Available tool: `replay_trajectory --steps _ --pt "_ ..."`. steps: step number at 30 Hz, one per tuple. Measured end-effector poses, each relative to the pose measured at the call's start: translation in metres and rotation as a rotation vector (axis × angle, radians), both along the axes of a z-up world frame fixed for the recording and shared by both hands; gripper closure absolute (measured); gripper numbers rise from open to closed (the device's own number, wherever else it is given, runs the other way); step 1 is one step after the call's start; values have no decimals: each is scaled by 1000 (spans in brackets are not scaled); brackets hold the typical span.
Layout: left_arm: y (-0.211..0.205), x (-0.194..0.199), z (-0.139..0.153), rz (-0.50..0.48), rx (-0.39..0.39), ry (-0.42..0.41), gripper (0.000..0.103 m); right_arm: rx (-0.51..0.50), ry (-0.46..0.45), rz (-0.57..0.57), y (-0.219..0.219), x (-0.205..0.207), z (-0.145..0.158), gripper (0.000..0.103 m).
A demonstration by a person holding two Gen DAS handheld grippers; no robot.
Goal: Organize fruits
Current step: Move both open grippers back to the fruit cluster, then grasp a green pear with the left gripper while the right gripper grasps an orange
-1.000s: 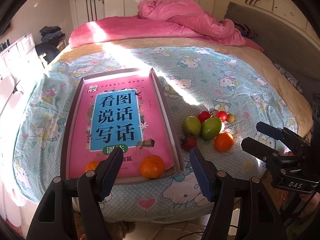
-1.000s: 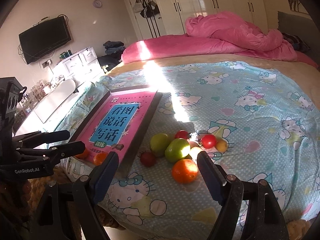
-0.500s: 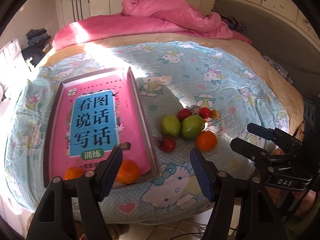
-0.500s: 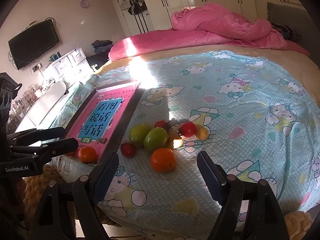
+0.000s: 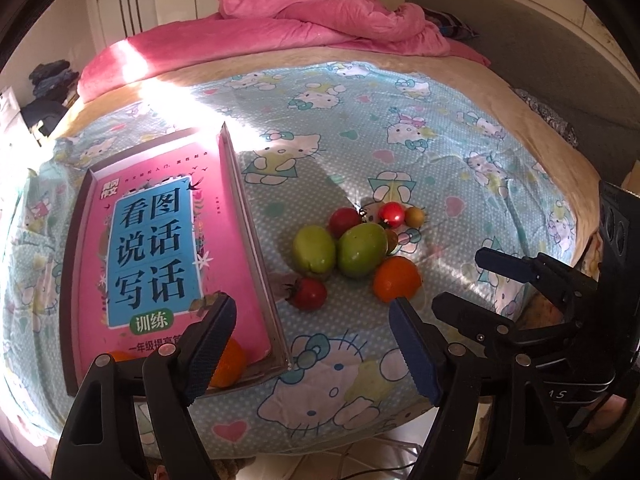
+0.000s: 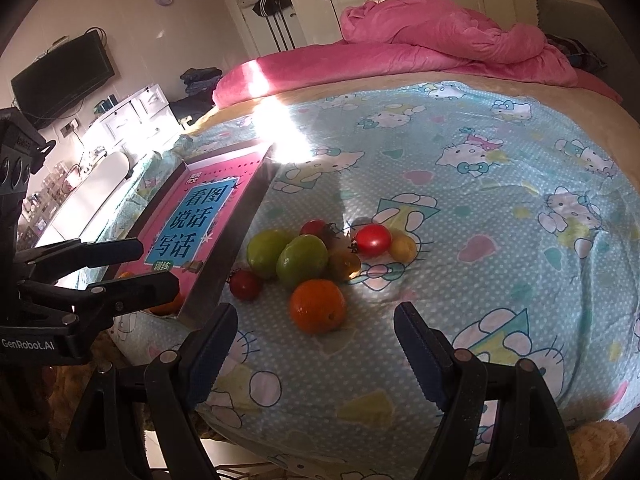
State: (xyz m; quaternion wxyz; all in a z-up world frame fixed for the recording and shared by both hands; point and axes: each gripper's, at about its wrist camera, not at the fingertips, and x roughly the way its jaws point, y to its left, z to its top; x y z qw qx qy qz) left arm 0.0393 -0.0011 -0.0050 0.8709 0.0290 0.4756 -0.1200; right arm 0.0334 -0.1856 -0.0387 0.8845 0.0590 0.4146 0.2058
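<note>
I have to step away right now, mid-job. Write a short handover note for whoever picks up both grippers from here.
Left gripper: nothing between its jaws, which are opening, above the tray's near corner.
Right gripper: open, empty, aimed at the loose orange.
Done: two oranges in the tray's near end, on the pink book.
Left on the bedsheet: the loose orange, two green fruits, red tomatoes and small yellow ones.

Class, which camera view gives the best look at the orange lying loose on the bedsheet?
The right wrist view: the orange sits near the centre, whole and unobstructed, with its dimpled end showing. The left wrist view shows it smaller and further off-centre, touching a green fruit.
</note>
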Motion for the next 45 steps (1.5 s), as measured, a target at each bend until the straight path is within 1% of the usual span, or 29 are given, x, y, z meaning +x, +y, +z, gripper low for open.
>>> replay_trajectory --steps 6,11,16,21,24,25,27,31,33,36,38,45 --pt "-2 10 -4 -12 14 18 23 -6 14 1 0 4 -5 23" --pt "-4 20 -8 -23 7 43 23 -3 27 3 1 9 -9 23" --pt "0 38 -13 13 -36 94 23 -17 40 15 5 11 -15 23" --pt "1 50 -11 19 -73 110 23 -38 52 32 10 13 -22 23" --pt "0 57 -11 17 -78 124 24 -61 59 40 14 16 -27 23" --pt "-1 58 -12 17 -78 128 25 -65 59 44 15 17 -28 23" --pt "-5 61 -14 2 -80 141 35 -78 63 50 17 20 -32 23" --pt "-10 65 -20 -16 -77 159 50 -93 63 63 22 23 -37 23" --pt "-12 67 -23 -23 -84 171 58 -96 61 69 23 23 -38 23" --pt "-15 73 -27 -23 -93 190 59 -93 59 69 23 23 -38 23" --pt "-18 78 -30 -19 -82 207 60 -92 61 68 23 24 -38 23" --pt "-23 98 -44 15 -20 293 60 -90 69 66 23 27 -40 23"
